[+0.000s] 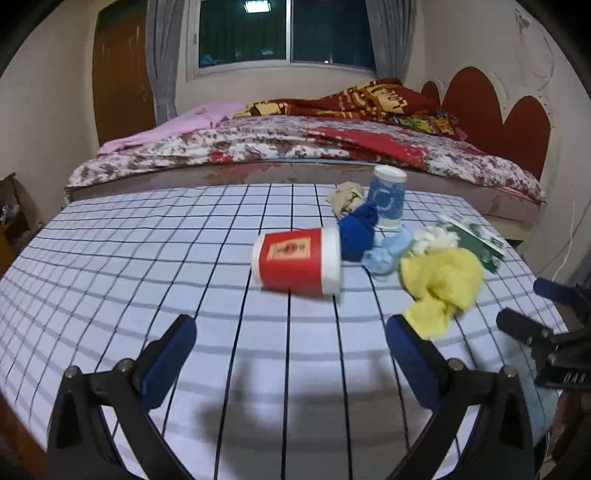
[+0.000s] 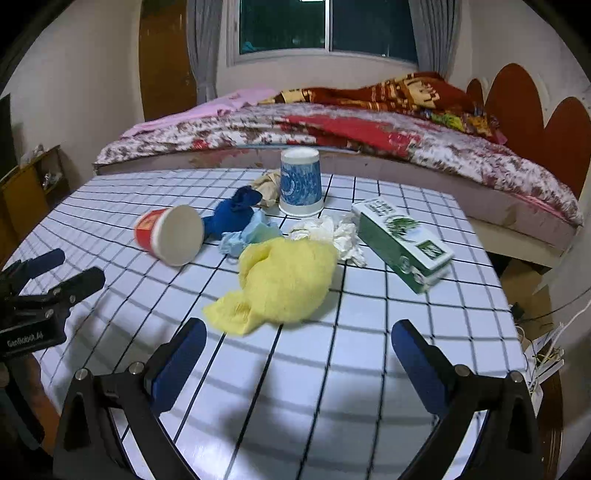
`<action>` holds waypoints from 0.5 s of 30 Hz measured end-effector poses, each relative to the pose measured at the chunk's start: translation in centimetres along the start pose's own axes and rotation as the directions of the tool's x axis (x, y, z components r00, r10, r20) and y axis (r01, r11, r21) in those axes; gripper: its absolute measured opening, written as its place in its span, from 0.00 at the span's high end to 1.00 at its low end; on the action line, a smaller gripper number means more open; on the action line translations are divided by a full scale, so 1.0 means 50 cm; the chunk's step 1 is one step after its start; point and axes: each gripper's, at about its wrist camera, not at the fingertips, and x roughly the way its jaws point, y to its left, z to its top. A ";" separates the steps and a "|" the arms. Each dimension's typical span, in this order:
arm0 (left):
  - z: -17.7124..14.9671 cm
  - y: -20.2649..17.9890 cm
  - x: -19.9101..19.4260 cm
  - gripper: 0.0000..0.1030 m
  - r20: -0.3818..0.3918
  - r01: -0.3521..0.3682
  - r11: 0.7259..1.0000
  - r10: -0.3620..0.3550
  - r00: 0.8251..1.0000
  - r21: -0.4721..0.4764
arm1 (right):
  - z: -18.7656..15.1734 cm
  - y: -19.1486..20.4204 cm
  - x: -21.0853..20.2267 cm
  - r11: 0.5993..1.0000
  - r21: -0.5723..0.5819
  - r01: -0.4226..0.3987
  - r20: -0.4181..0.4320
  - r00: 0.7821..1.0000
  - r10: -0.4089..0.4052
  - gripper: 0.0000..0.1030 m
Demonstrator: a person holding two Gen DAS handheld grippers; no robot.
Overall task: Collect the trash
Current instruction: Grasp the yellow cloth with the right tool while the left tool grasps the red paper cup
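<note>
A pile of trash lies on the checked table (image 1: 147,258). A red paper cup (image 1: 295,260) (image 2: 168,236) lies on its side. A blue paper cup (image 1: 388,197) (image 2: 300,182) stands upside down behind it. Between them lie a dark blue wad (image 1: 356,230) (image 2: 232,212), a light blue wad (image 1: 384,253) (image 2: 247,236), a tan wad (image 1: 345,197) (image 2: 267,186), white tissue (image 1: 436,236) (image 2: 332,232), a yellow cloth (image 1: 441,284) (image 2: 280,284) and a green and white carton (image 1: 476,238) (image 2: 402,240). My left gripper (image 1: 291,347) is open and empty before the red cup. My right gripper (image 2: 299,350) is open and empty before the yellow cloth.
A bed (image 1: 295,144) with a floral cover runs along the table's far edge. A wooden door (image 1: 118,74) and a window (image 1: 288,33) are behind it. A low shelf (image 2: 33,184) stands left of the table. Cables (image 2: 543,354) lie on the floor at the right.
</note>
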 end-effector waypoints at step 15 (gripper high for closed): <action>0.064 0.002 0.161 0.02 -0.102 0.055 0.997 -0.050 0.994 0.048 | 0.056 0.009 0.156 0.999 -0.022 -0.029 -0.099 0.995 0.026 0.13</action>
